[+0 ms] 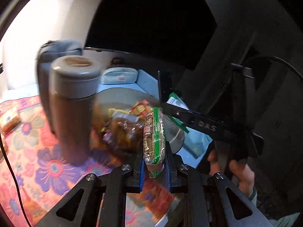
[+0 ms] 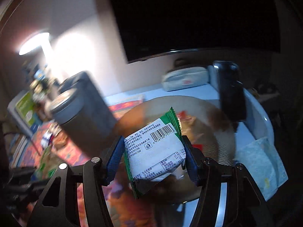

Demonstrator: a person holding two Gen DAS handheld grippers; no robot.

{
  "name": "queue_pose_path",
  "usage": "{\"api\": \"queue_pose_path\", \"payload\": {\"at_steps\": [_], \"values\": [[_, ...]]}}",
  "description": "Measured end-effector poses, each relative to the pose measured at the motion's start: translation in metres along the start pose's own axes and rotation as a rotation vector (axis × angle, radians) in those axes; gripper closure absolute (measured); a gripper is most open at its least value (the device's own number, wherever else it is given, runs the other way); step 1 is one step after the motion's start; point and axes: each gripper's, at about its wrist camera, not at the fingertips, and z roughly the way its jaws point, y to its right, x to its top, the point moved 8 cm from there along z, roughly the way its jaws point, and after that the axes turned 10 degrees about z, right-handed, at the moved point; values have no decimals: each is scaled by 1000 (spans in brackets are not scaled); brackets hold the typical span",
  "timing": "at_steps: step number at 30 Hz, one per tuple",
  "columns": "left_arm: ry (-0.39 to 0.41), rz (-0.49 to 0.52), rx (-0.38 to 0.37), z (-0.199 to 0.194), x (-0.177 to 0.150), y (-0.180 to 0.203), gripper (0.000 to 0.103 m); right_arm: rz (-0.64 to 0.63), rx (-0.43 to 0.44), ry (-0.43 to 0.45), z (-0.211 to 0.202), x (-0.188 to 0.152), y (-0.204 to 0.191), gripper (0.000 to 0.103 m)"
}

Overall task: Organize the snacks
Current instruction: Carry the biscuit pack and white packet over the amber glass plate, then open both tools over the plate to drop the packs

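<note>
crowding the near edge of the table's floral cloth [image 1: 47, 162], a tall grey tumbler [image 1: 73, 102] stands just left of the round plate [image 1: 174, 132], which leaves little free room on that side; the plate's right side opens onto bare pale tabletop [image 2: 244, 134], where a folded tissue pack [image 2: 261, 162] lies by the right edge. a light pencil pouch [image 1: 119, 76] sits along the far edge under a dark screen.

the left gripper [image 1: 153, 167] is pinched tight on a slim clear-and-green cracker packet [image 1: 153, 141], held on edge with its long axis running away from the camera toward the plate, above the blurred heap of snacks [image 1: 125, 126] there. the right gripper [image 2: 151, 157] is clamped at a middling width on a white-and-green snack packet [image 2: 153, 151], long axis tilted from lower left to upper right, over the plate's near part. its back shows a barcode beginning 6 928760, a bin symbol and chinese print too small to read. seen from the left, the right tool's black body reads "das".
</note>
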Motion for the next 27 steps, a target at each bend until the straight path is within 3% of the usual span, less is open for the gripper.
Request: {"api": "queue_pose_path", "payload": {"at_steps": [6,18,20,22,27], "values": [[-19,37,9,44,19,25,87,137,2,-32,20,14,43,44],[-13,100,45,99,39,35,87,131,-20,-68,36,28,66,42],[-10,115,71,104,40,32,81,128,-22,-75,37,27,67,39],[-12,123,70,104,39,33,58,133,-12,-77,36,27,68,39],[10,134,69,91,38,31,55,149,4,-67,27,25,68,38]]}}
